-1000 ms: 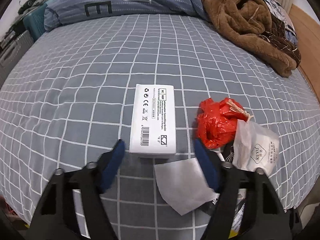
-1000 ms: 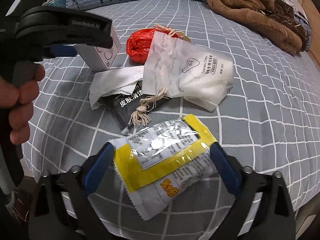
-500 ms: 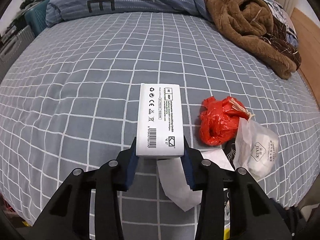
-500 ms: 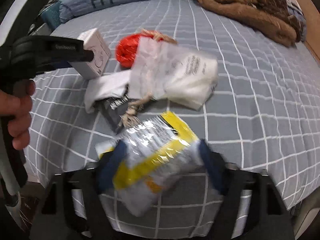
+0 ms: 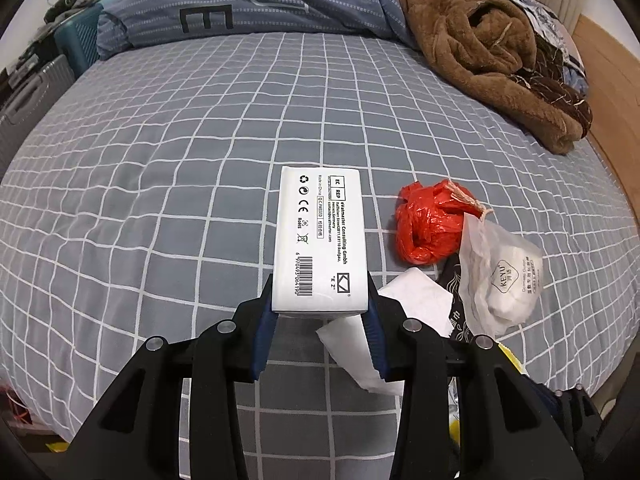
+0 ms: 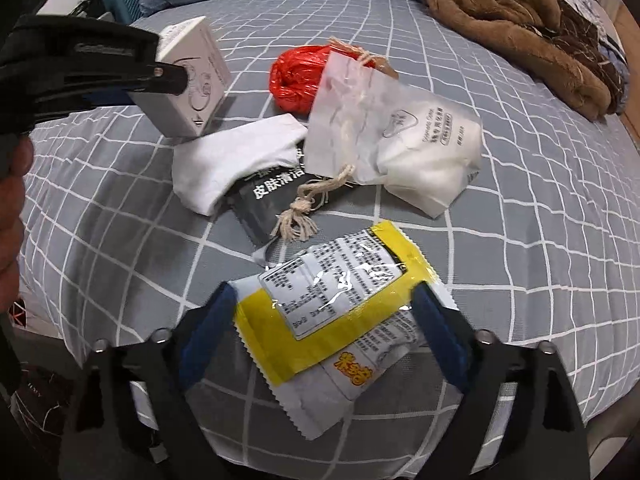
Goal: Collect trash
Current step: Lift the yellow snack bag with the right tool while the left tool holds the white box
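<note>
Left gripper [image 5: 320,312]: narrowed onto the near end of the white box [image 5: 320,240], one blue pad on each long side; the box is clamped.
White box: its long axis runs straight away from the gripper, printed face up, far end toward the pillows; in the right wrist view [image 6: 188,80] it sits tilted, clear of the checked bedsheet [image 5: 160,160].
Right gripper [image 6: 324,312]: spread wide, its pads flanking the yellow snack packet [image 6: 336,312]; whether they touch the packet I cannot tell.
Yellow snack packet: flat on the sheet at the bed's near edge, long axis slanting from near left to far right.
Between the two: white tissue [image 6: 236,160], black sachet [image 6: 272,200], red plastic bag [image 6: 296,80], drawstring pouch [image 6: 392,148], bunched together.
Left wrist view only: brown fleece blanket [image 5: 492,48] seen whole.
Right wrist view only: the packet's label, the box's end face.
</note>
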`<state>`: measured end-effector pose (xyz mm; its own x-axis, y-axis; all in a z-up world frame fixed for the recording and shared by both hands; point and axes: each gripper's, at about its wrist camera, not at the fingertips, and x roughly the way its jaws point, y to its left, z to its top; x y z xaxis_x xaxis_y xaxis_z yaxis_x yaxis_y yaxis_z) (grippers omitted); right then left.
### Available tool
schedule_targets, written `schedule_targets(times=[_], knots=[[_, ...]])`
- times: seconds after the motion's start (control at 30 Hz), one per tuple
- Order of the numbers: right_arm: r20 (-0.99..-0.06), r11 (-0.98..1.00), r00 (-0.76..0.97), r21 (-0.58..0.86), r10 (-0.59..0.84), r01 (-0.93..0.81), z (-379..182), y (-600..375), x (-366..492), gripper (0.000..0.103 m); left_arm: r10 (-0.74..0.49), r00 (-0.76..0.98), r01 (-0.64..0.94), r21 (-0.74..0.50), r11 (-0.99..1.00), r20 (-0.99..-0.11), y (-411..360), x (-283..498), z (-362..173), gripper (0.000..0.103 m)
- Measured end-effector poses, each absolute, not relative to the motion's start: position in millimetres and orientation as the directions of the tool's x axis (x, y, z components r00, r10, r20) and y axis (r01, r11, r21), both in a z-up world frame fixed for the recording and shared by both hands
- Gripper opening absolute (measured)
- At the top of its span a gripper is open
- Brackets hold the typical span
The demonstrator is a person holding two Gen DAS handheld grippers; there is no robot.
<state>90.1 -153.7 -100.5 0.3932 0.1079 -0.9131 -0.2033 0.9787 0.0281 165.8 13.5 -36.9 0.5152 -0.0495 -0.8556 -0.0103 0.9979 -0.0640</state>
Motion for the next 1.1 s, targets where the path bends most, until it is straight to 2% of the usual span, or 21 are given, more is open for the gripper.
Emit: schedule_targets(times=[0.13, 0.3, 0.43, 0.63, 0.8, 1.1], knots=[[-0.92, 0.979, 0.37, 0.06, 0.13, -0.194, -105.4, -160.8, 92.2, 0.063, -0.05, 0.522, -0.013, -0.067, 0.998, -0.852, 15.1, 163.5, -32.9, 0.039], [-0.923, 0.982, 0.365, 0.062, 0.125, -0.179, -108.5, -160.9, 90.0, 0.061, -0.056, 0.528, -0.011, -0.073, 0.997, -0.847, 16.2, 157.6, -28.4, 0.039], [-0.915, 0.989, 0.389, 0.057, 0.107, -0.139, -100.1, -162.0, 83.0, 0.083, -0.058, 0.532, -0.007, -0.073, 0.997, -0.845, 17.1, 153.0, -26.2, 0.039], [-0.913, 0.995, 0.401, 0.038, 0.074, -0.097, -87.7, -164.5, 77.3, 0.088, -0.058, 0.541, -0.009, -0.075, 0.997, -0.839, 19.3, 147.2, -21.3, 0.039], [-0.925, 0.998, 0.374, 0.058, 0.067, -0.034, -82.7, -177.6, 81.8, 0.088, -0.06, 0.547, -0.005, -0.075, 0.997, -0.835, 20.8, 142.9, -16.8, 0.039], [-0.956, 0.981, 0.263, 0.163, 0.13, 0.106, -101.3, -192.3, 109.4, 0.088, -0.066, 0.552, 0.003, -0.077, 0.997, -0.831, 27.3, 131.8, -12.0, 0.039]])
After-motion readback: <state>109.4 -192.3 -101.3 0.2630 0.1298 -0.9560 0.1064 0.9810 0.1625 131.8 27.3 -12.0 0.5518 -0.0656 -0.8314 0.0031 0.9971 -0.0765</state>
